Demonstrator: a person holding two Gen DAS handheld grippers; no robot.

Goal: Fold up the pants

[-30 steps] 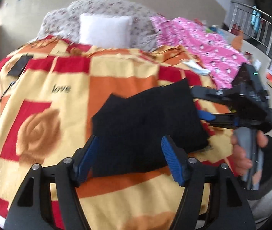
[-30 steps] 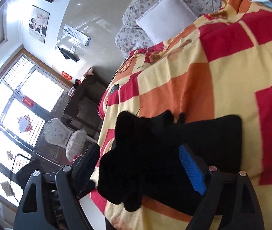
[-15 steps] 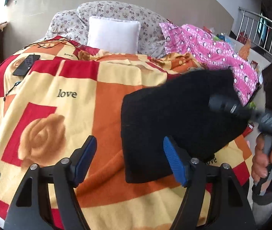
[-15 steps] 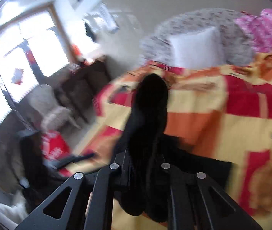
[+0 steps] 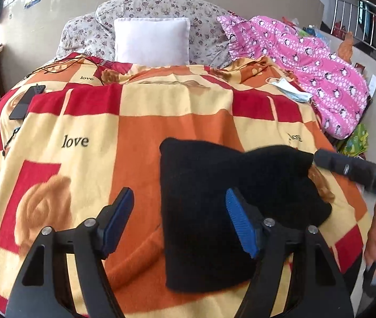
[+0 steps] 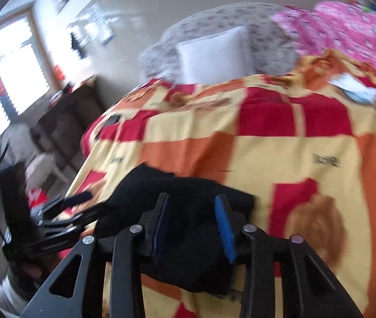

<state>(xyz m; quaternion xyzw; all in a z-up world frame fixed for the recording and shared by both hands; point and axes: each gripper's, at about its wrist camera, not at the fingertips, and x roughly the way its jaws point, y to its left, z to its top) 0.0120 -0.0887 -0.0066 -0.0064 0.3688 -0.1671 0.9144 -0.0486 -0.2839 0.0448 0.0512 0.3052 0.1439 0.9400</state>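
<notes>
The black pants (image 5: 230, 193) lie folded in a thick bundle on the orange, red and yellow blanket (image 5: 140, 122), right of centre in the left wrist view. My left gripper (image 5: 178, 212) is open and empty, its right finger over the bundle's left part. My right gripper (image 6: 192, 221) is open, its blue-padded fingers over the pants (image 6: 188, 204) in the blurred right wrist view. In the left wrist view the right gripper (image 5: 317, 156) reaches in from the right at the bundle's far right corner.
A white pillow (image 5: 152, 41) and floral bedding (image 5: 161, 8) lie at the bed's head. A pink penguin-print cloth (image 5: 317, 69) and a blue face mask (image 5: 291, 90) lie at the far right. A dark remote (image 5: 27, 102) and a cable lie at the left edge.
The right gripper, shut on a pants edge half a second ago, has carried it over, laid it down and opened. The bundle now lies flatter. The left gripper stayed open.
</notes>
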